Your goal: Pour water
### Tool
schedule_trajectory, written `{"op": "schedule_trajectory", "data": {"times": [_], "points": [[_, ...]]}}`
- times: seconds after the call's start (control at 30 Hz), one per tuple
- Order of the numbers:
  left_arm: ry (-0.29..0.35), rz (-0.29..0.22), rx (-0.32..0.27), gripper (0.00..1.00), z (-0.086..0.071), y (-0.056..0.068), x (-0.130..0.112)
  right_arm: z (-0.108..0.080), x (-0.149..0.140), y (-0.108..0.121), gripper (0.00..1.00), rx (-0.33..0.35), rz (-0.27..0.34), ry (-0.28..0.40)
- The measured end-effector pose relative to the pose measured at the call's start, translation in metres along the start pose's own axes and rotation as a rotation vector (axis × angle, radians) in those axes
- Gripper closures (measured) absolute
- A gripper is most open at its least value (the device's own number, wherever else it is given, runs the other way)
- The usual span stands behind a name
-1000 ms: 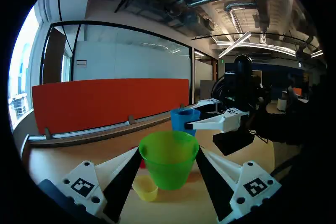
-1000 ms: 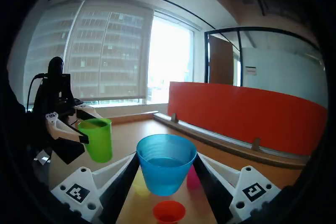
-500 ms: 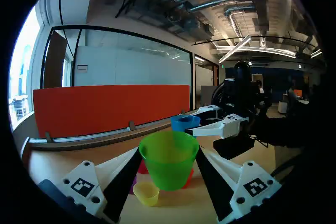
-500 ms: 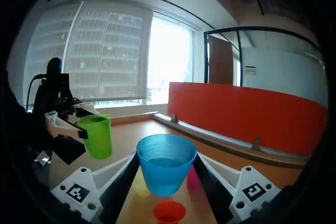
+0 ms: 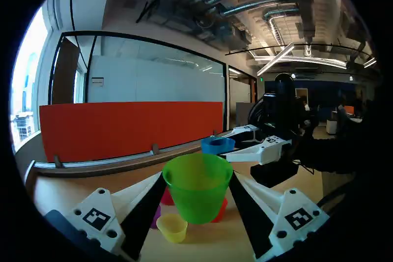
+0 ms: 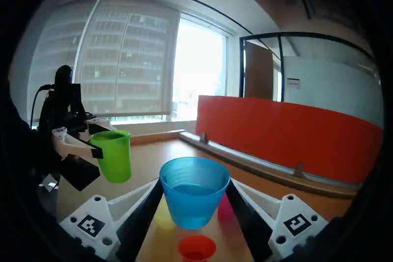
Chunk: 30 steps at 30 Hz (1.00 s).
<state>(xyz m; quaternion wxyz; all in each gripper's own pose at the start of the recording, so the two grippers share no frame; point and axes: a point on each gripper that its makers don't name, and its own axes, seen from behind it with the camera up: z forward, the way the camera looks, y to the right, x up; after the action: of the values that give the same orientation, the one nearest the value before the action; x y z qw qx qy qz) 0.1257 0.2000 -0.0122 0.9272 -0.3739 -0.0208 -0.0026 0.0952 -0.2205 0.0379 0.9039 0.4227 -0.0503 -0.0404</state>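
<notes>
The right gripper (image 6: 195,188) pinches the blue cup (image 6: 194,205) by its side walls, one finger on each flank, below the rim. The cup stands upright in the air, and water (image 6: 195,189) fills it to about half. The left gripper (image 5: 196,179) clamps the green cup (image 5: 197,195) the same way, upright, with no water visible inside. In the right gripper view that cup hangs to the left of the blue one, apart from it.

Both cups are thin, translucent plastic, smooth and tapered toward the base. They look light and likely to flex under a hard squeeze. The blue one carries sloshing weight, so a mid-wall hold and a slow tilt seem wise. Slick walls could slip if the grip loosens.

Below the blue cup, small plastic cups stand on the table (image 6: 147,156): a red cup (image 6: 196,248), a yellow cup (image 6: 164,213) and a pink cup (image 6: 225,209). The table is pale wood with a matte top. Behind it runs a flat orange partition (image 6: 294,129), and beyond that a bright window (image 6: 199,70).
</notes>
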Motion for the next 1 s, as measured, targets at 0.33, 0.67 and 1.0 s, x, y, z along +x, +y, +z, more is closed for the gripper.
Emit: {"op": "schedule_trajectory", "data": {"times": [0.33, 0.67, 1.0], "points": [[-0.001, 0.009, -0.005, 0.12, 0.0011, 0.0042, 0.0017, 0.0002, 0.0018, -0.0016, 0.09, 0.004, -0.011, -0.001], [-0.008, 0.013, -0.011, 0.12, 0.0018, 0.0057, -0.0017, -0.0014, 0.0018, -0.0019, 0.09, 0.012, -0.020, -0.003], [-0.020, 0.020, -0.025, 0.13, 0.0006, 0.0097, -0.0057, -0.0017, 0.0063, -0.0046, 0.09, 0.024, -0.047, -0.004]]}}
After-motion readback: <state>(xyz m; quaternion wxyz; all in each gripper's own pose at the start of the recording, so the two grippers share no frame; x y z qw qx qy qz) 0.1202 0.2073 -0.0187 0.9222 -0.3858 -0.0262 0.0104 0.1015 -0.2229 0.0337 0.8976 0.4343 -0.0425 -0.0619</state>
